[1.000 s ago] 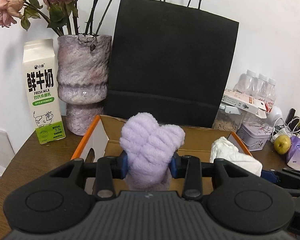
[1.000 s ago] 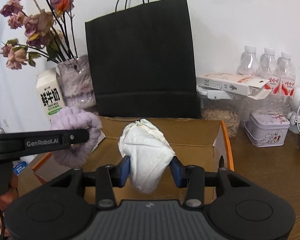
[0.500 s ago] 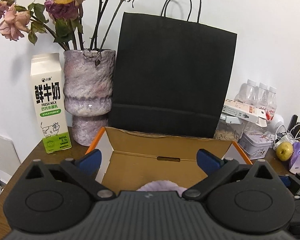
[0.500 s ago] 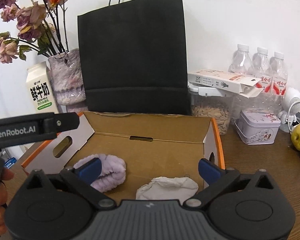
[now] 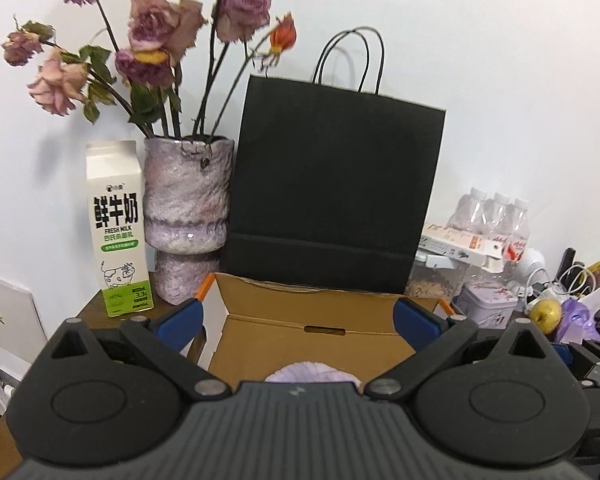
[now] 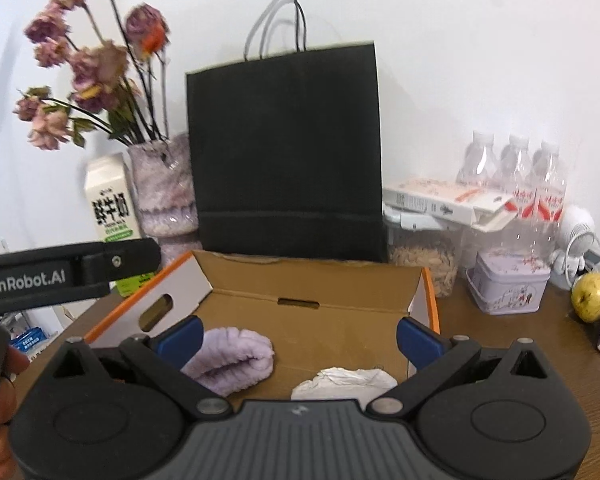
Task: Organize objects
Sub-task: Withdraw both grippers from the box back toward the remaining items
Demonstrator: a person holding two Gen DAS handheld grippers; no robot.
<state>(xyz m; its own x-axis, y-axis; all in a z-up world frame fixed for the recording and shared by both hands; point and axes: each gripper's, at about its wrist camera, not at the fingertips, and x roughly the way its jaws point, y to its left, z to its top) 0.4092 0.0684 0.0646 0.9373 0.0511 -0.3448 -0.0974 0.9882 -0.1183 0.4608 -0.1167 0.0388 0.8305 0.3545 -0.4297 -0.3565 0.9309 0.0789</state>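
Purple cloth (image 6: 232,360) and seemingly white cloth (image 6: 344,380) below both wide-open, empty tongs (image 6: 298,334).

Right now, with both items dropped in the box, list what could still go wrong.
1. The purple fluffy cloth lies right under the right gripper's left finger; dipping forward could snag it and drag it out.
2. The white cloth lies loose at the cardboard box's near side, so a low pull-back might catch it.
3. The vase of dried flowers and the milk carton stand close behind the box's left corner; a wide swing of the left gripper could topple them.
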